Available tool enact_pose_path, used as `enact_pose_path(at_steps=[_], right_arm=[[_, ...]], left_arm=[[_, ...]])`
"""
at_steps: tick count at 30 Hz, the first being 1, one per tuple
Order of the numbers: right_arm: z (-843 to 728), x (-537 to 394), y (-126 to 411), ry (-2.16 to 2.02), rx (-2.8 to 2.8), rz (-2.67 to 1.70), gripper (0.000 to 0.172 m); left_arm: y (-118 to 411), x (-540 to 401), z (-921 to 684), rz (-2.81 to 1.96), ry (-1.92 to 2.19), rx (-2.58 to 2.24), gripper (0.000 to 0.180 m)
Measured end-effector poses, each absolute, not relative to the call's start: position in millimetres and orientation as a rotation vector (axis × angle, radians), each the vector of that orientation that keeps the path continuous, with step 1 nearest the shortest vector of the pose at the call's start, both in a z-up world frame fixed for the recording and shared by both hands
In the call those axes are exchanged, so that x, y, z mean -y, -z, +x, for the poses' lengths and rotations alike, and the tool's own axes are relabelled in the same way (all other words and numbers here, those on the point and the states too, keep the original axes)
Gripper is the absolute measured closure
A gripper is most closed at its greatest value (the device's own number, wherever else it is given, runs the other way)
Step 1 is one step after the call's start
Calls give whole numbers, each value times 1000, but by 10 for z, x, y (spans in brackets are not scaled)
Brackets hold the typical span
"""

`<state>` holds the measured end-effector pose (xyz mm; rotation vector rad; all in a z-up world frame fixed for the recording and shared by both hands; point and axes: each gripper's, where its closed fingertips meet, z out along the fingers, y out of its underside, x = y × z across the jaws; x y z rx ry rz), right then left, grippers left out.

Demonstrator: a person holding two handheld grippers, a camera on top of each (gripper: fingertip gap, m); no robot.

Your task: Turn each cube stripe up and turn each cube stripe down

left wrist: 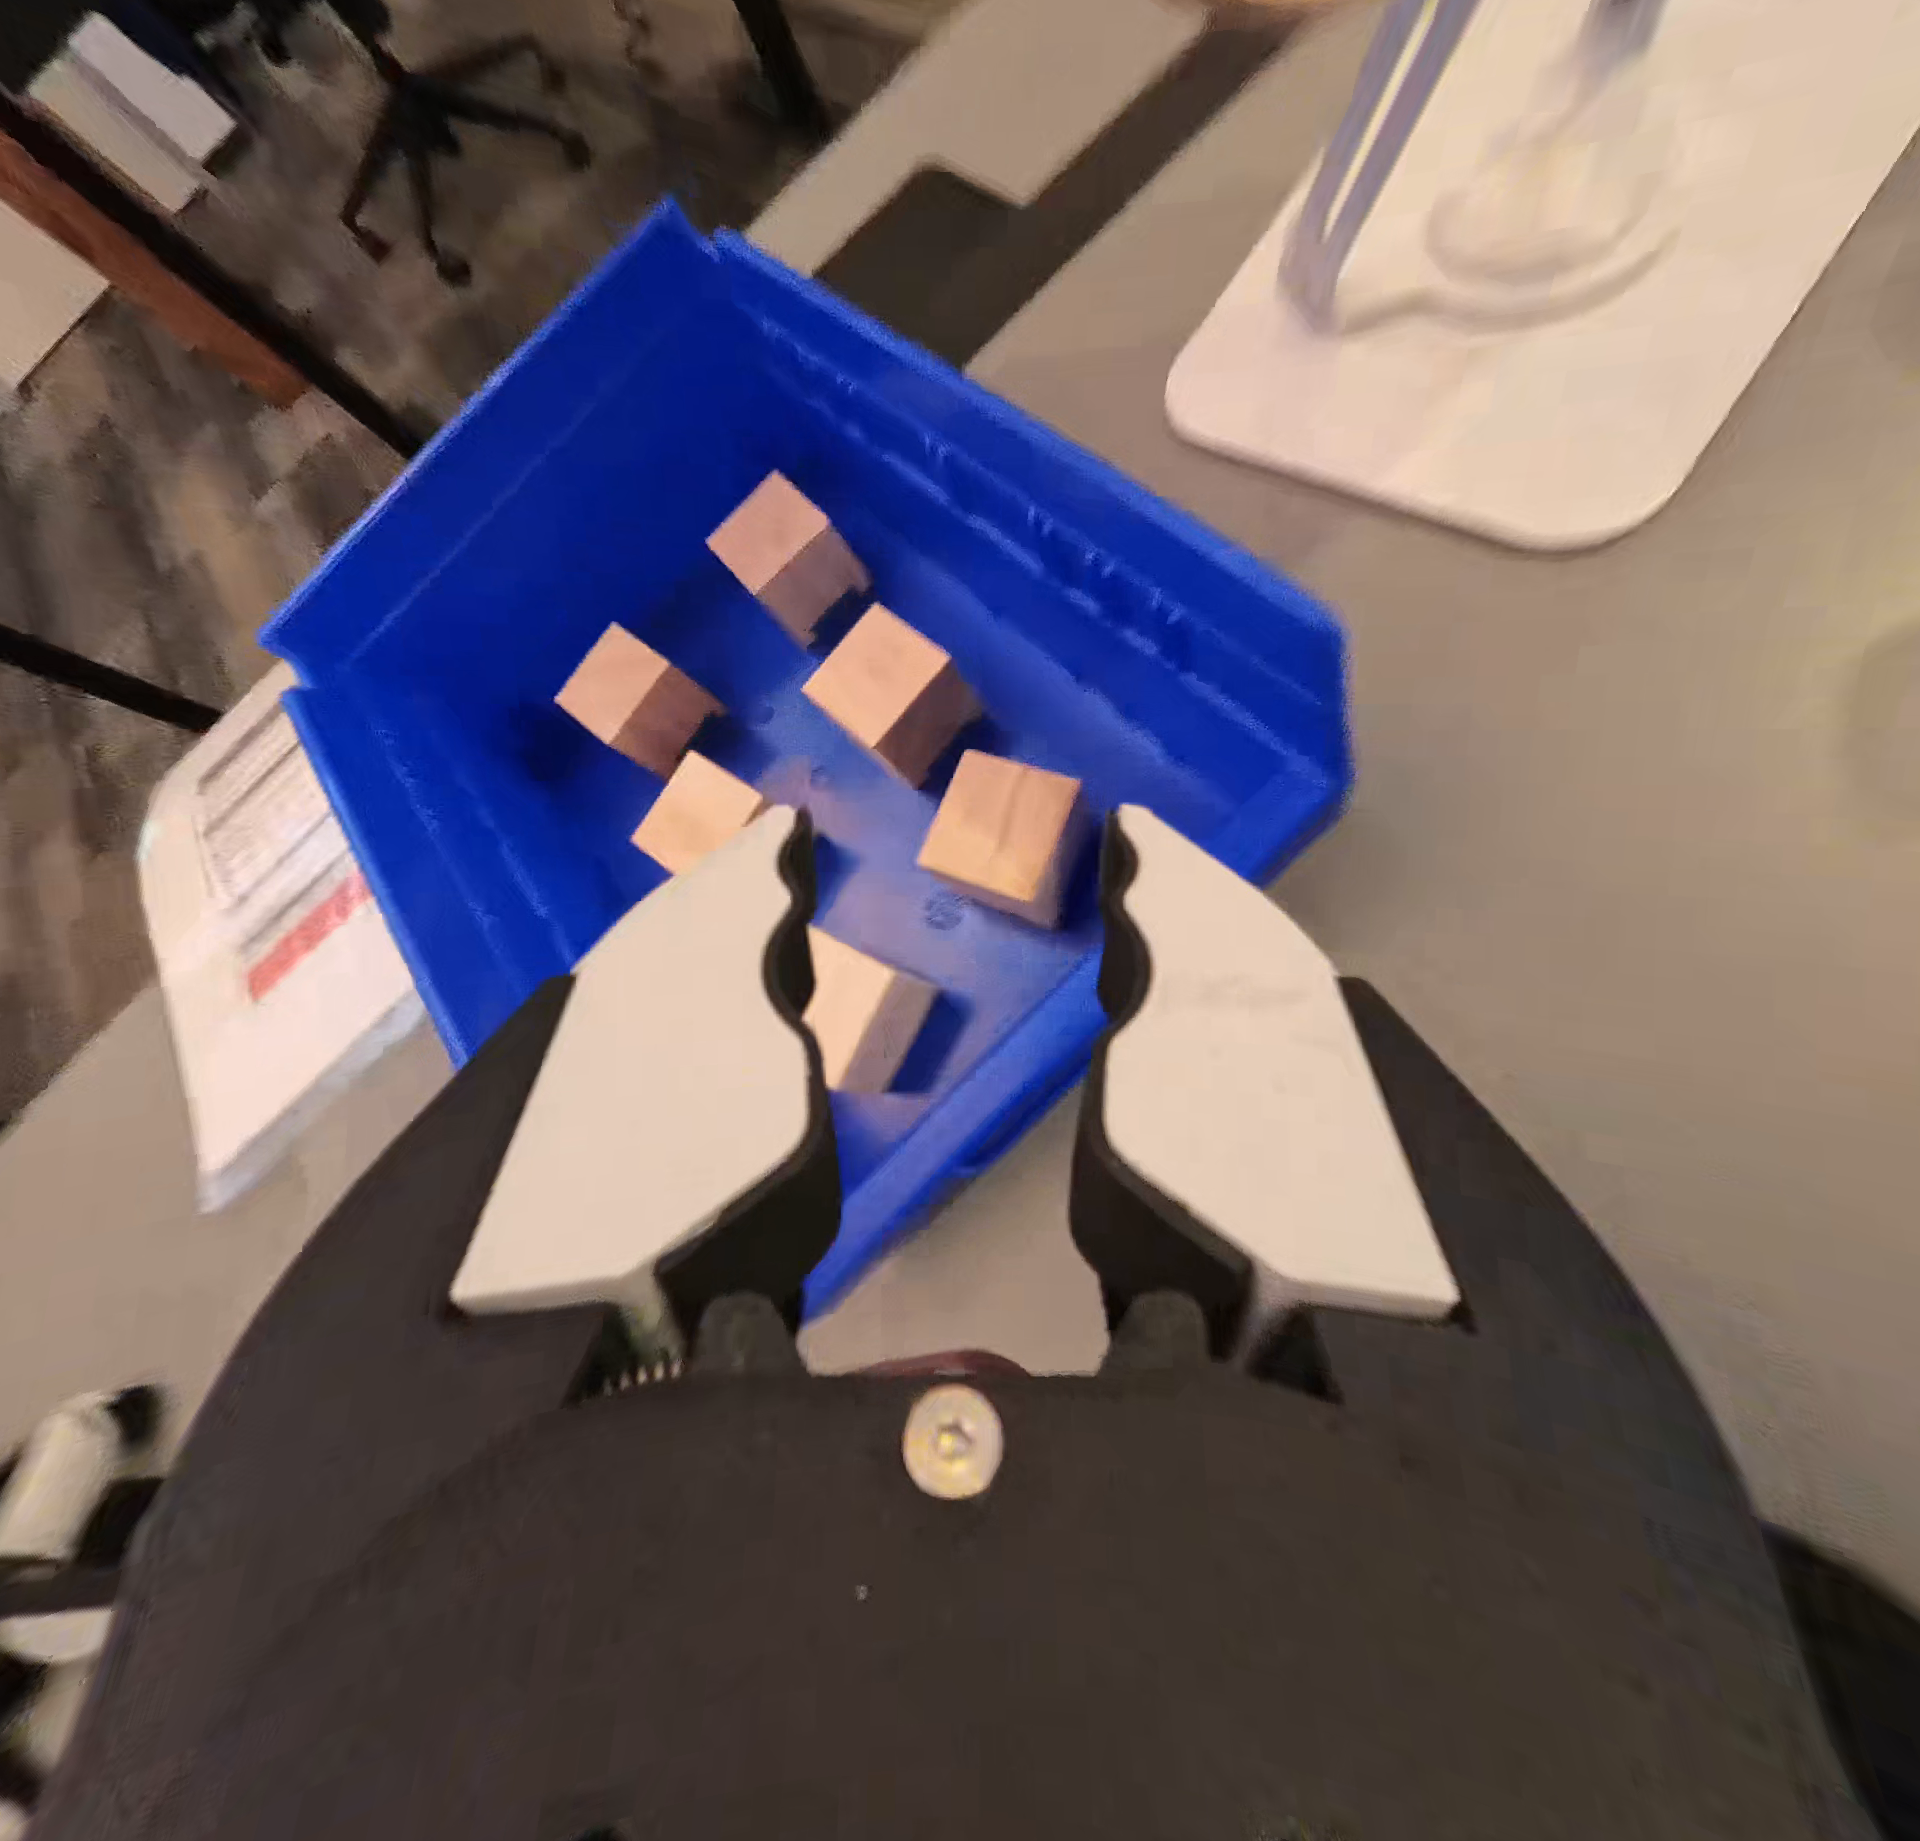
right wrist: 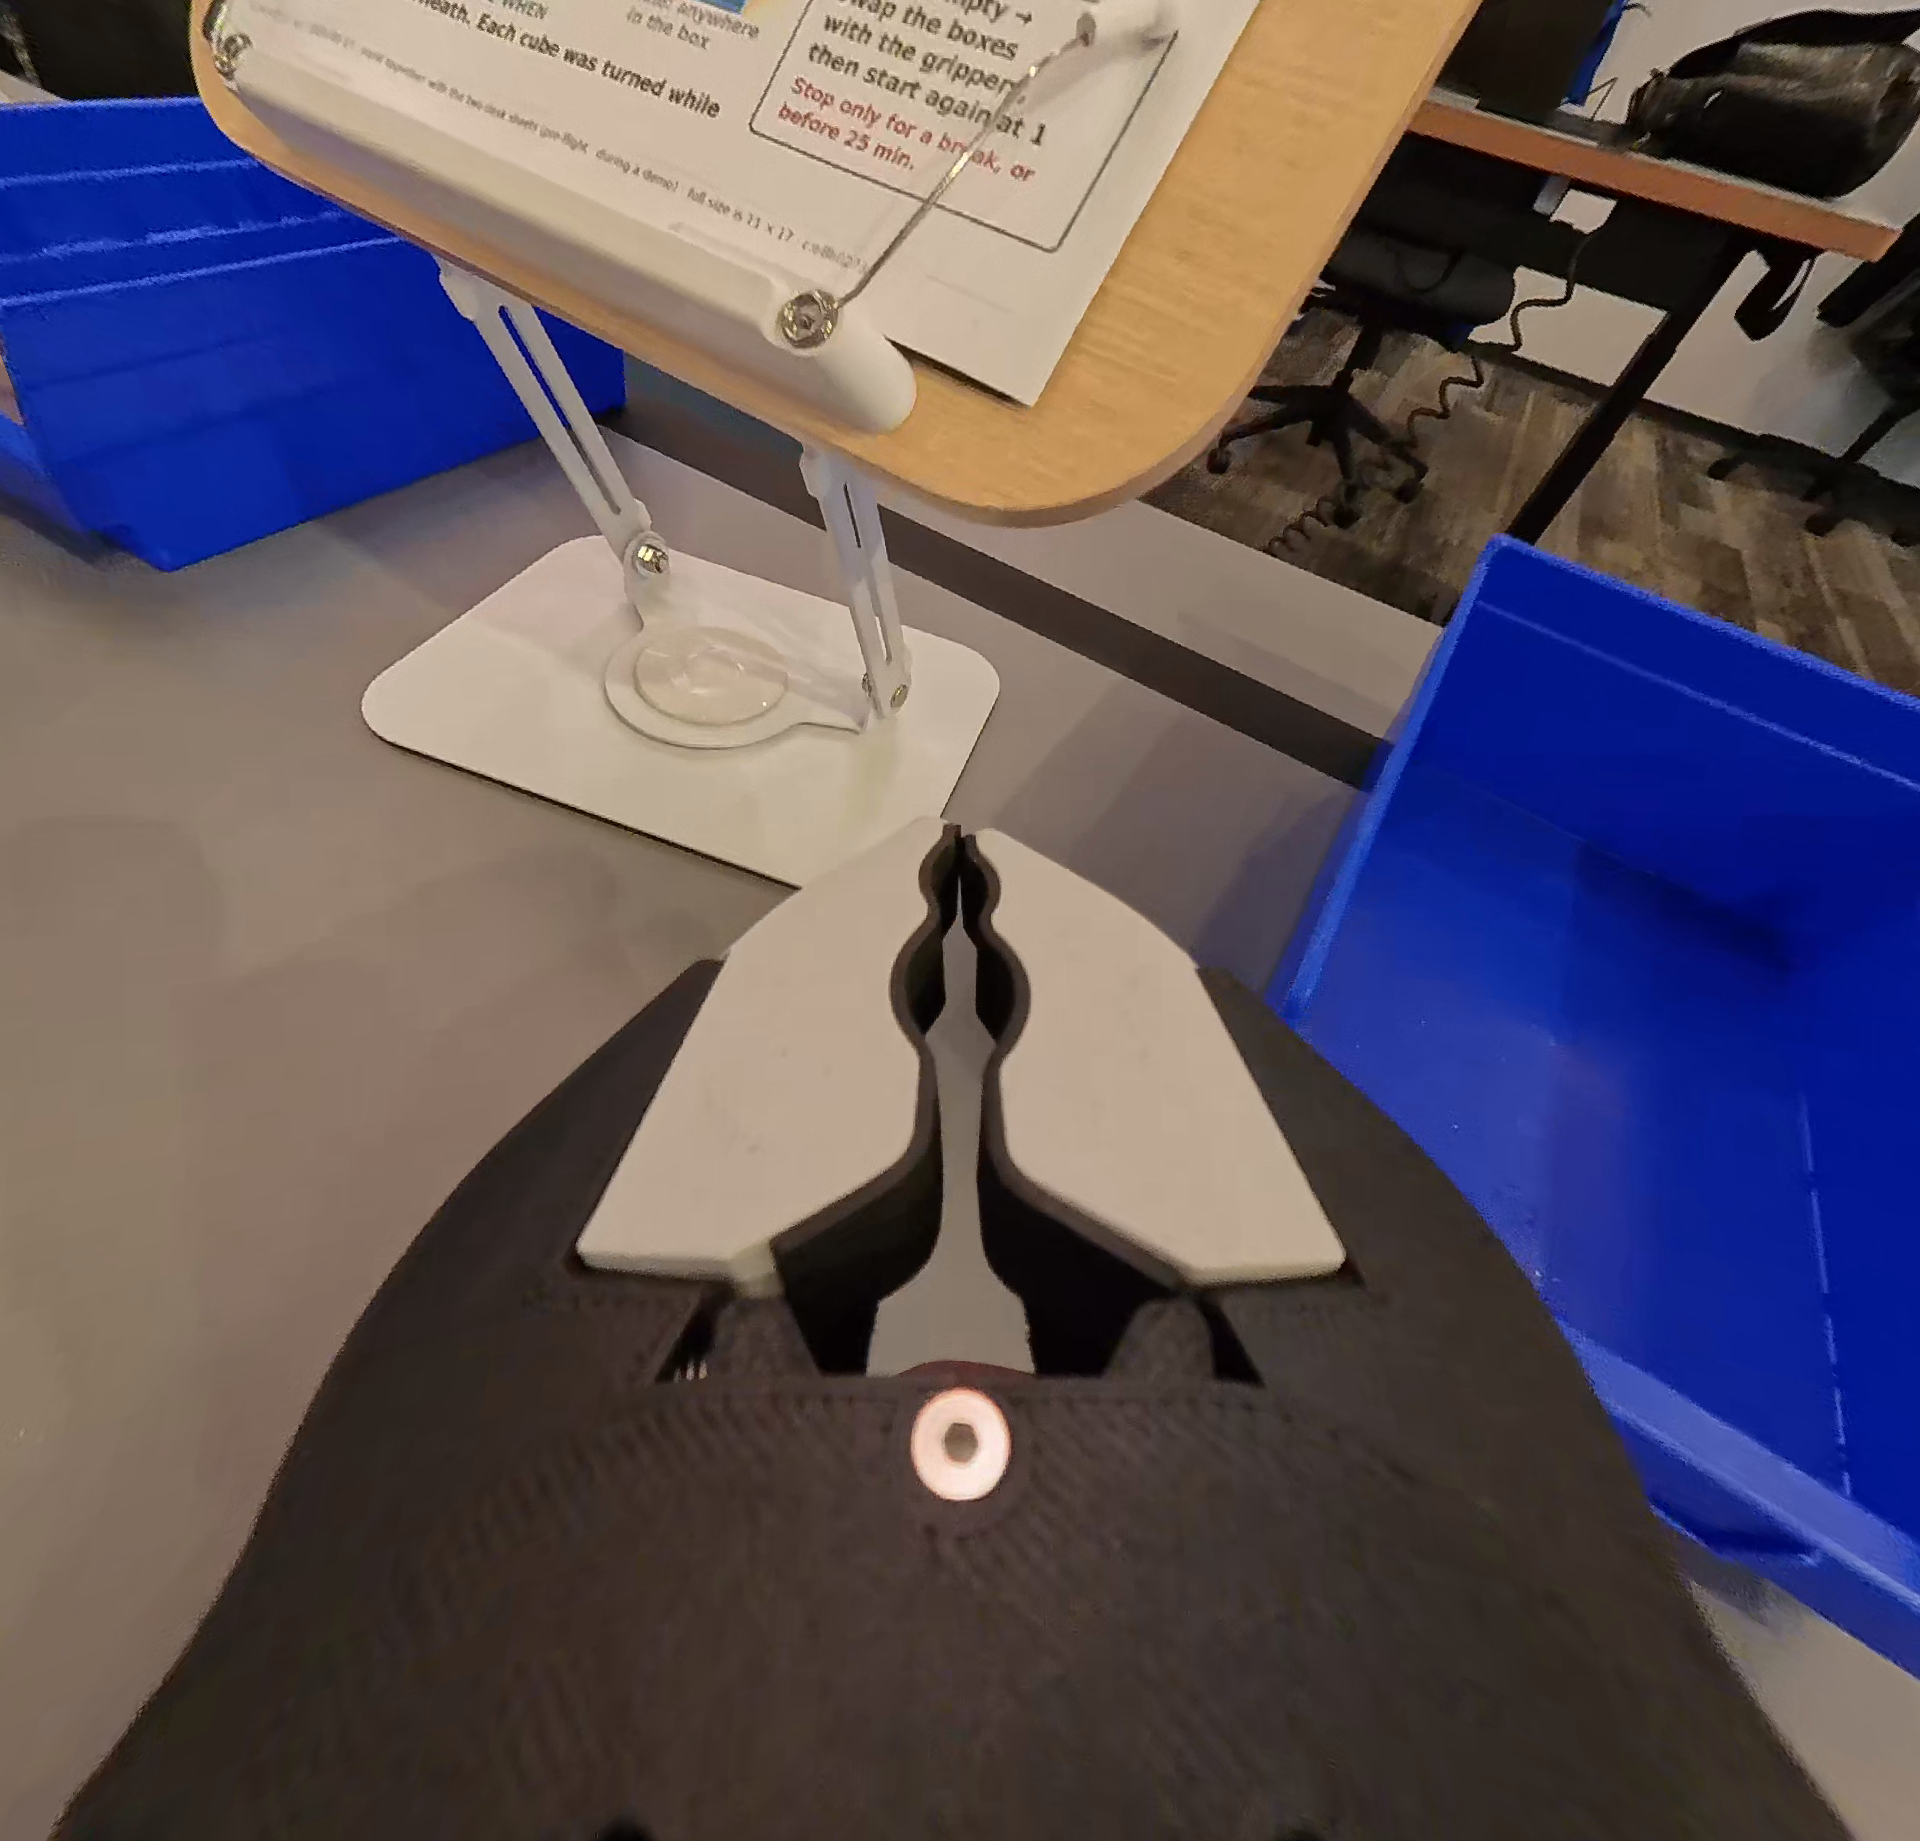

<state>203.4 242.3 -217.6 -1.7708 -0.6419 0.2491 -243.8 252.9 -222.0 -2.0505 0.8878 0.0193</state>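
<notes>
Left gripper (left wrist: 951, 825) is hovering, fingers apart and gripping nothing, over a blue bin (left wrist: 499, 586) holding six wooden cubes (left wrist: 883, 690); right gripper (right wrist: 961, 841) is idling above the table (right wrist: 260, 960), fingertips together.

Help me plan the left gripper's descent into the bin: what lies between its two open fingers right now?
In the left wrist view, the left gripper is open over the blue bin. Between its fingers: bare bin floor, one wooden cube and another nearer, none touched.
</notes>
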Motion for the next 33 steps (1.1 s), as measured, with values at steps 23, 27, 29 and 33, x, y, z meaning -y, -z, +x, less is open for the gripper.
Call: enact_pose_path(at_steps=[23, 27, 29, 33], right_arm=[[1345, -2101, 1775, -639, 778, -1668, 162], [598, -1731, 1500, -1171, 806, -1616, 145], [279, -1568, 1341, -1492, 796, -1571, 130], [-118, -1310, 1096, -2018, 746, -1504, 100]], left_arm=[[2524, -2816, -2167, -2102, 186, -1221, 135], [1449, -2137, -1463, -1548, 336, -1166, 136], [1092, -1743, -1103, -1359, 357, -1183, 136], [834, -1188, -513, -1136, 300, -1271, 136]])
